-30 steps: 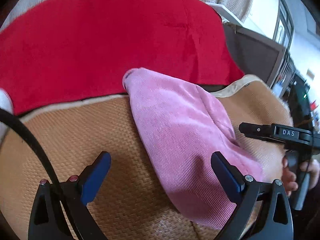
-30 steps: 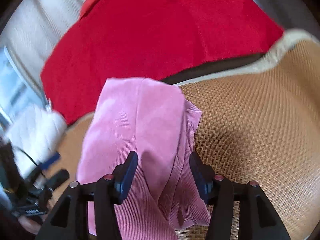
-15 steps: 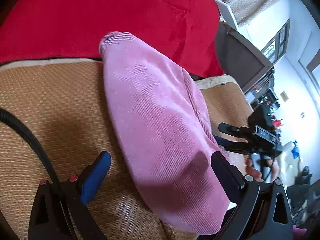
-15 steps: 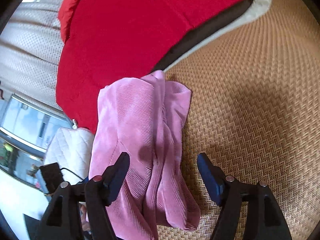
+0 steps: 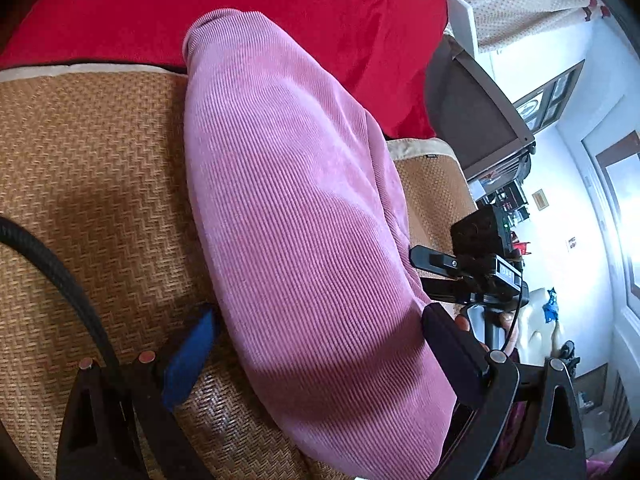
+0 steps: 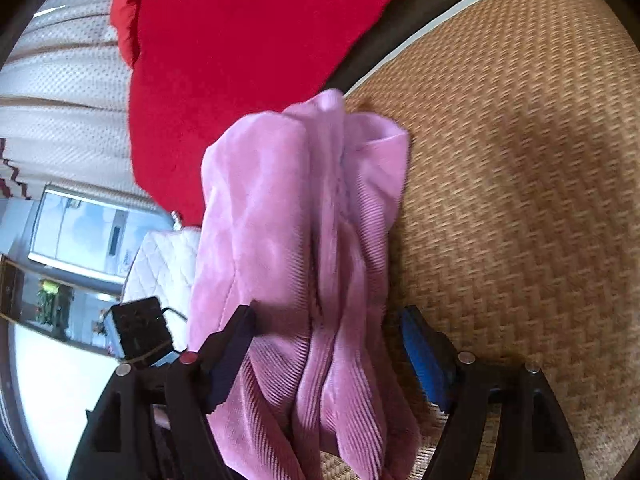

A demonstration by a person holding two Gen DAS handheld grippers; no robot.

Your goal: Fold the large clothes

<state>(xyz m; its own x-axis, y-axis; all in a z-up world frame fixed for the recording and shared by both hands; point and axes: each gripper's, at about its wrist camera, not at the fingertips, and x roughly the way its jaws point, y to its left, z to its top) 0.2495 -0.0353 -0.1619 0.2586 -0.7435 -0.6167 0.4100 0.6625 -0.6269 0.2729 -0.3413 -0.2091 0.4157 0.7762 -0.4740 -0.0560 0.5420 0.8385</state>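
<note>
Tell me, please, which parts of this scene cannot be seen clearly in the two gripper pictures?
- Pink garment: its near end runs off the bottom edge in both views, so its full shape is unknown.
- Right gripper: jaws opening around the cloth; contact of the pads is unclear, partly from blur.
- Red cloth: cut by the top edge.
- Woven mat: the part under the garment is hidden.

Now lower and tilted down over the woven mat (image 5: 92, 184), both views rolled. Right gripper (image 6: 328, 354) opening wider around the folded pink garment (image 5: 296, 216), fingers (image 6: 424, 354) clear of cloth. Red blanket (image 5: 240, 4) pushed toward the top edge.
</note>
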